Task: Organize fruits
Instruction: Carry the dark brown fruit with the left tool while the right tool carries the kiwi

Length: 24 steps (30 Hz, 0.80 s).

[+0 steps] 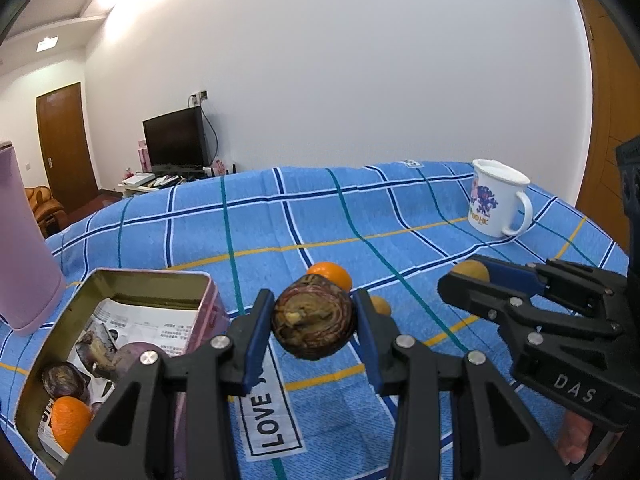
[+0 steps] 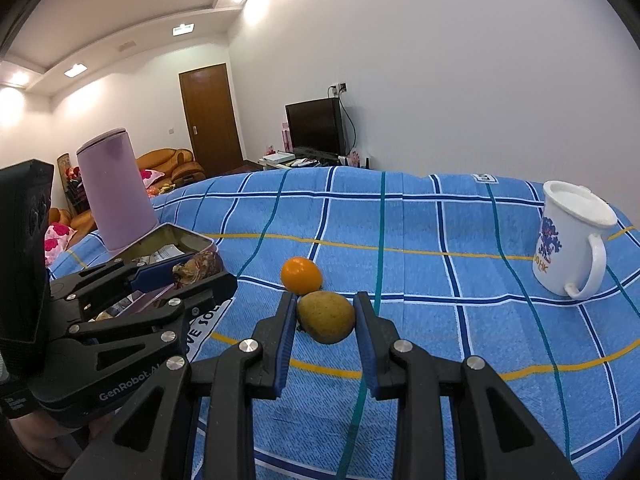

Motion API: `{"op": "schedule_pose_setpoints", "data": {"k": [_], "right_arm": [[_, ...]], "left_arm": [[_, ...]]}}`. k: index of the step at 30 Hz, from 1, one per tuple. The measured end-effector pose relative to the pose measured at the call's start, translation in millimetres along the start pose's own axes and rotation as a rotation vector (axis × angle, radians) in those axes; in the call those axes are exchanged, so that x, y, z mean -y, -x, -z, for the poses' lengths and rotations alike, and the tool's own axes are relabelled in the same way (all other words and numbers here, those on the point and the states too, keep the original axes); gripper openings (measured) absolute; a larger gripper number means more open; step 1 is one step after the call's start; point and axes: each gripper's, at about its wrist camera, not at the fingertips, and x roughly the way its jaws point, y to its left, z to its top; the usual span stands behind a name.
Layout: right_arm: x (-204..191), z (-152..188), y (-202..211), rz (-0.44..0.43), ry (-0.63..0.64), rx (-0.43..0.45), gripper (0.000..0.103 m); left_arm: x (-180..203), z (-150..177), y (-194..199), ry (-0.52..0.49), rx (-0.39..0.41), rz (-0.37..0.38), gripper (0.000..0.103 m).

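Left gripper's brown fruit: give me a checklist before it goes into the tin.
1. Left gripper shut on the brown fruit: ok.
2. Tin open: ok.
3. Room in the tin beside the orange and dark fruits already inside: ok.
4. Pink bottle stands close behind the tin; clearance: cannot tell.
5. Right gripper shut on the yellow-green fruit, apart from the tin: ok.

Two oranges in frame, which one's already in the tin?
The orange at the tin's near corner, beside a dark purple fruit. The other orange is loose on the blue cloth.
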Motion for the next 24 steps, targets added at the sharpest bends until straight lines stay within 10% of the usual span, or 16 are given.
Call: {"op": "schedule_pose_setpoints", "data": {"k": [24], "right_arm": [[-5,0,14,0.003,0.03,0.07,0.031]], "left_arm": [[-1,2,12,0.003,0.059,-0.013,0.042]]}}
